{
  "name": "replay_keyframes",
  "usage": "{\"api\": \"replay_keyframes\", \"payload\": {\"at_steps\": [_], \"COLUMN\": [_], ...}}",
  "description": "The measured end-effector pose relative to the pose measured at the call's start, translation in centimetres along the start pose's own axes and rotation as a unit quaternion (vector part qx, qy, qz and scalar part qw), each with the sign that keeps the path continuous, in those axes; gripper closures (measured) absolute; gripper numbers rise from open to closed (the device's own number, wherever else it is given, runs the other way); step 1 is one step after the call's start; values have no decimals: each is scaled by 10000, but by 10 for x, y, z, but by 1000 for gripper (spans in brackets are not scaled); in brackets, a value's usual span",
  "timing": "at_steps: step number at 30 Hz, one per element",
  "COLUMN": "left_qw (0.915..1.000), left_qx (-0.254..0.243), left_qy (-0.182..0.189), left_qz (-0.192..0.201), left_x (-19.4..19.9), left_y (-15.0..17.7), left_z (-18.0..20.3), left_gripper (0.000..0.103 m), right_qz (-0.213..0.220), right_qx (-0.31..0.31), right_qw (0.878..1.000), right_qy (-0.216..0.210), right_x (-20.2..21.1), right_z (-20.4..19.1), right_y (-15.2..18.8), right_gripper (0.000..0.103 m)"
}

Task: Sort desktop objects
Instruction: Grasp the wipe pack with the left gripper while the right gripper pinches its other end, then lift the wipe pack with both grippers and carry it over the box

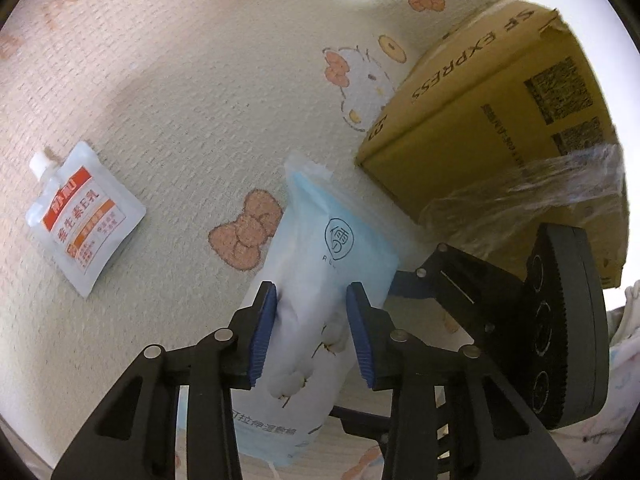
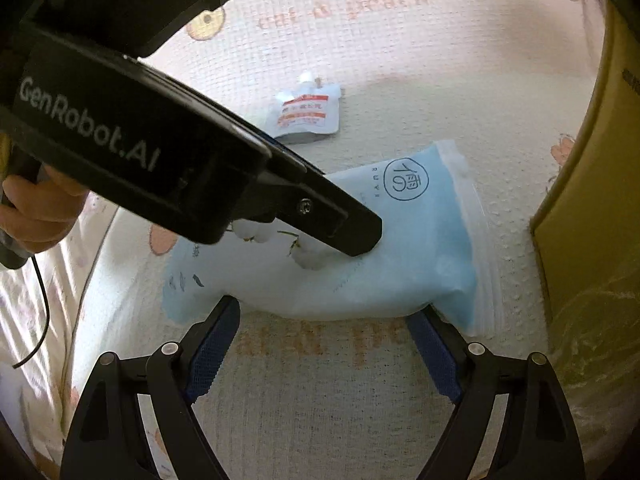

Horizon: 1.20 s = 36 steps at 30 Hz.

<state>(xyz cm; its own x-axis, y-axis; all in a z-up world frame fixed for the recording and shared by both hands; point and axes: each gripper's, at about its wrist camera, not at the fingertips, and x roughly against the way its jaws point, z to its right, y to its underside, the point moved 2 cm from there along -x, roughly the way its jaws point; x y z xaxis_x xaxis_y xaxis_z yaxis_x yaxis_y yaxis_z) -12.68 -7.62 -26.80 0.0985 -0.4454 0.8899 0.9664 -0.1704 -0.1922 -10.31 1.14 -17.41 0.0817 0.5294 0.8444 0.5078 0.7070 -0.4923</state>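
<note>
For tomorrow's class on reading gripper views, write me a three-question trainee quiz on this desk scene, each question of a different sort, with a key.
1. True or false: the left gripper has its jaws closed on the blue cotton-pad pack.
2. Multiple choice: the right gripper is (A) open, holding nothing; (B) shut on the pouch; (C) shut on the box.
3. Fill in: the small white spouted pouch lies on the ____.

Key: 1 true; 2 A; 3 patterned cloth.
</note>
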Motion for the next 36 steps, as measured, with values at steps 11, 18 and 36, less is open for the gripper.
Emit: {"api": "replay_keyframes", "payload": {"at_steps": [11, 18, 36], "left_qw": [9945, 9821, 9605], "left_qx": [-318, -772, -1924], "left_qy": [-279, -501, -331], "left_qz": [962, 1644, 1982], "left_x": [86, 138, 163], "left_y": [-2, 0, -62], "left_z": [37, 75, 206], "left_gripper": [67, 68, 67], "right_qz": [557, 1098, 1881], "right_qx": [249, 344, 196], "right_qw": [9978, 9925, 9702], "right_qy": [244, 410, 1516], "right_x": [54, 105, 219], "right_z": [-26, -42, -23], "right_y": [-27, -45, -42], "right_gripper": [19, 19, 19]}}
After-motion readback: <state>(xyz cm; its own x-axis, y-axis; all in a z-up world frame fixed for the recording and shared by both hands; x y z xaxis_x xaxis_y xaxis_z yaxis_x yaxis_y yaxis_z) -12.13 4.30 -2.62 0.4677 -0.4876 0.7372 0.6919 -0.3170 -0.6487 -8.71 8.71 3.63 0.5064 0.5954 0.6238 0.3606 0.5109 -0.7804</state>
